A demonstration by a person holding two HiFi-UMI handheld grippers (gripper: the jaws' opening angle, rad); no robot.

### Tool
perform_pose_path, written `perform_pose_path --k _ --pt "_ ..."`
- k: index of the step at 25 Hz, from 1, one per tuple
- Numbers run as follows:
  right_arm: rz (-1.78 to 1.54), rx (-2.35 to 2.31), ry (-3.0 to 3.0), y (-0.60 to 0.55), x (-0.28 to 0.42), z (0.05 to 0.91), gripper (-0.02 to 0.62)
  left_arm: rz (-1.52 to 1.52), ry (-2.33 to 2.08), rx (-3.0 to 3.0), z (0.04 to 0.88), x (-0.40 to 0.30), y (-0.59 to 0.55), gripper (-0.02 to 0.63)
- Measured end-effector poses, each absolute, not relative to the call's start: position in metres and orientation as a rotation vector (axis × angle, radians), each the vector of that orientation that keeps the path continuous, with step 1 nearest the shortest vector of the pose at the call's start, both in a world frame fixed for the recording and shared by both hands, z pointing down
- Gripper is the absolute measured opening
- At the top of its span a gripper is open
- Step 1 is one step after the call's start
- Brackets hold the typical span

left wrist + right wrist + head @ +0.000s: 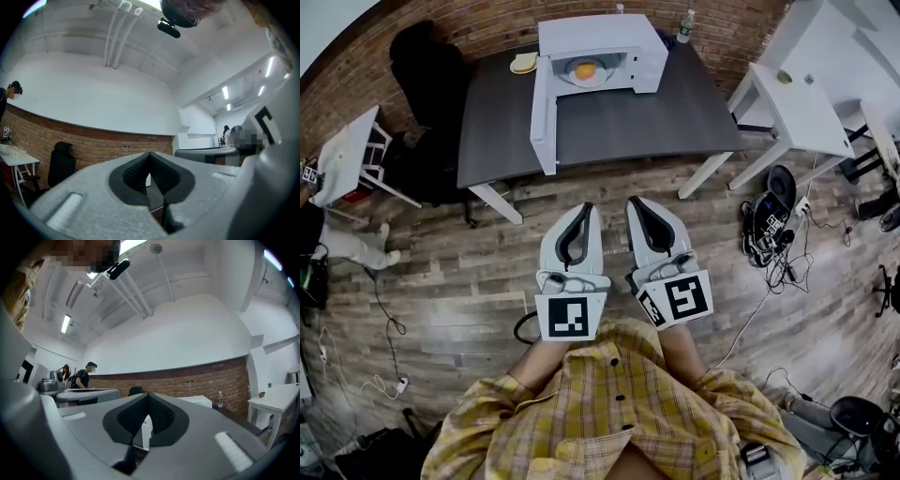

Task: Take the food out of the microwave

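Observation:
A white microwave (598, 52) stands at the far edge of a dark table (619, 122), with its door (544, 117) swung open to the left. Inside it sits a plate of yellow-orange food (586, 70). Both grippers hover over the wooden floor, well short of the table and close to the person's chest. My left gripper (584, 210) is shut with nothing in it, and its jaws (150, 155) meet at the tips. My right gripper (634, 202) beside it is also shut and empty (148, 395). The microwave (199, 401) shows ahead in the right gripper view.
A black office chair (427, 66) stands left of the table. A small plate (523, 63) and a bottle (684, 26) sit on the table by the microwave. White tables (802, 108) stand at the right and a small one (345, 155) at the left. Cables (773, 234) lie on the floor.

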State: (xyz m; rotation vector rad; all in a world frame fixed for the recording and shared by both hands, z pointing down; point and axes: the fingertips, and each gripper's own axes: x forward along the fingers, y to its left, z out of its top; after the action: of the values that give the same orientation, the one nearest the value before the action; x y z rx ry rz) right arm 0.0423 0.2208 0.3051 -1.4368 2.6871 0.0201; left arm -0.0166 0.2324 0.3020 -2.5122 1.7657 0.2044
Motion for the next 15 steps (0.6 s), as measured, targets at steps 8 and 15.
perform_pose_path --k 8,15 --pt "0.006 -1.478 2.690 0.137 0.023 0.302 0.005 0.204 1.755 -2.537 0.297 -0.037 0.148 0.000" --pt "-0.042 -1.495 2.697 0.078 0.004 0.305 0.005 0.213 1.736 -2.575 0.298 -0.051 0.089 0.000"
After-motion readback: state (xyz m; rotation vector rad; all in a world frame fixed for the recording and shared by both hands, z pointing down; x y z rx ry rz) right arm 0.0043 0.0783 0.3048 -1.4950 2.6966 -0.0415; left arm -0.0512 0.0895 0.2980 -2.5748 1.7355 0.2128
